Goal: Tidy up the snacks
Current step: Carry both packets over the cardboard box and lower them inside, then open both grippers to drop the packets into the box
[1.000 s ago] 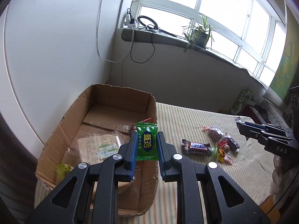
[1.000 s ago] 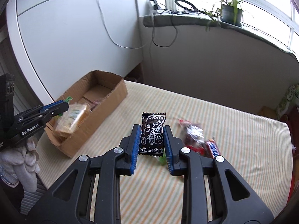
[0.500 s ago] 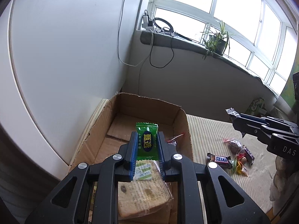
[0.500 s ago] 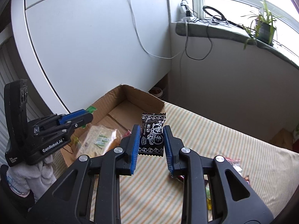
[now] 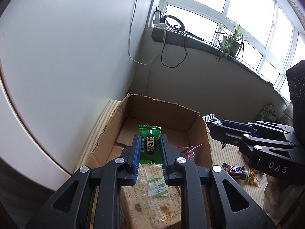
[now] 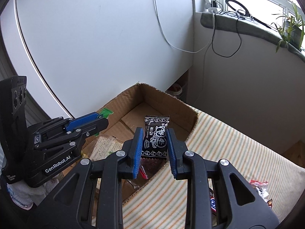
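Over the cardboard box, the left gripper clamps a green candy; the right gripper clamps a black candy.

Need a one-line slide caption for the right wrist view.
Right gripper holds a black candy packet over the cardboard box; left gripper brings a green one.

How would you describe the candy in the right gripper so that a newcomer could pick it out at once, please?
Find the open cardboard box on the striped tablecloth. Two grippers hang over it, each shut on one small packet. The right gripper holds the black candy with white print, whereas the left gripper holds a bright green candy.
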{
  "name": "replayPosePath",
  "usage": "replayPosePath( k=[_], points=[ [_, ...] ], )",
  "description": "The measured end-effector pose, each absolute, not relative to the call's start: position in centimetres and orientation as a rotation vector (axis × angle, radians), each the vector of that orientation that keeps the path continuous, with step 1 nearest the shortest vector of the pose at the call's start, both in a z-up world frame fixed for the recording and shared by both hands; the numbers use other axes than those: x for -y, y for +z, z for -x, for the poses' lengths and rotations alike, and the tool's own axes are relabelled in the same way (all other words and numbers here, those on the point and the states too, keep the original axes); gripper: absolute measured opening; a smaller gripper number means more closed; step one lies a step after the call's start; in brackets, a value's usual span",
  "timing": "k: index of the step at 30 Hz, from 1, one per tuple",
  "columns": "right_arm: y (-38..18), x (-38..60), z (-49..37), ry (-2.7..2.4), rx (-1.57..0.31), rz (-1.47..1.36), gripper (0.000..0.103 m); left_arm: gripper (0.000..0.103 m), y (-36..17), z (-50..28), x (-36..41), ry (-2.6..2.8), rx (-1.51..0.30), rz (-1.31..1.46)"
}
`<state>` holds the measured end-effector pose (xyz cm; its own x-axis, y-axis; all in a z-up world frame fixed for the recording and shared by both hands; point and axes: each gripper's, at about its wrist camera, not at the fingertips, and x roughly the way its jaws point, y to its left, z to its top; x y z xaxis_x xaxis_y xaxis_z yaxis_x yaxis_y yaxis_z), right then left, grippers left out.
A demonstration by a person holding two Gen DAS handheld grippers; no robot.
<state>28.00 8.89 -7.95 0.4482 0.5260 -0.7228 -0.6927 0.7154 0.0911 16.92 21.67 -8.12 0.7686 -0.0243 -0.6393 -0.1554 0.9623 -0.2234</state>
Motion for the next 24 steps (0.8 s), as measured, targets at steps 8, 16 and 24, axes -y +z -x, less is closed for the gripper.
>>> replayPosePath(
  k=[8, 16, 24],
  points=[
    [-8.3, -9.7, -28.2, 0.781, -0.807, 0.232, 0.032, 0.02, -8.4, -17.0, -21.9, 0.08, -0.707, 0.277],
    [-7.0, -7.8, -27.7, 0.76, -0.773, 0.212, 0.055, 0.034, -8.2, -16.8, -21.9, 0.102, -0.702, 0.28],
    [-5.6, -5.7, -26.7, 0.743, -0.75, 0.199, 0.055, 0.034, -7.3, -16.2, -21.1, 0.096, -0.68, 0.276]
  ],
)
